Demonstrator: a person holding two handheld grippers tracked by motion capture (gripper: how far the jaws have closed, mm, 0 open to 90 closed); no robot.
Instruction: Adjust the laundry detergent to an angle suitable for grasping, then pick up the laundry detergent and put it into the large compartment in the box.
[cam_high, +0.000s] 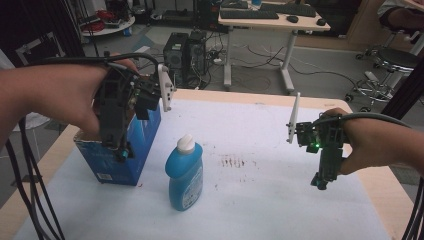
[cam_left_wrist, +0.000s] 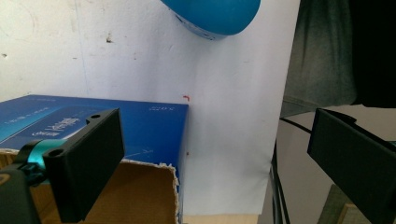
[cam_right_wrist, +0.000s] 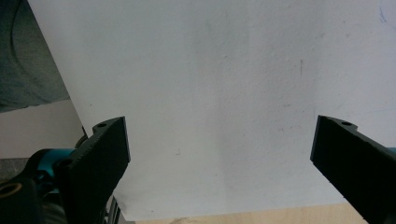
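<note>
A blue carton (cam_high: 120, 167) with a torn-open top stands at the left of the white sheet (cam_high: 270, 205). My left gripper (cam_high: 122, 152) points down over its near right corner, jaws open and empty. In the left gripper view that gripper (cam_left_wrist: 212, 140) has one jaw above the carton's (cam_left_wrist: 144, 126) cardboard opening and the other out past the sheet's edge. A blue bottle (cam_high: 185, 175) with a white cap stands upright just right of the carton; its rounded body (cam_left_wrist: 215, 16) shows at the top. My right gripper (cam_high: 320, 182) hangs open over the sheet's right side, nothing between its fingers (cam_right_wrist: 219, 140).
Brown stains (cam_high: 232, 161) mark the sheet right of the bottle. The wooden table edge (cam_high: 390, 185) runs along the right. Beyond the table are computer towers (cam_high: 185, 55), a desk with keyboards (cam_high: 272, 17), a stool (cam_high: 395, 62) and floor cables.
</note>
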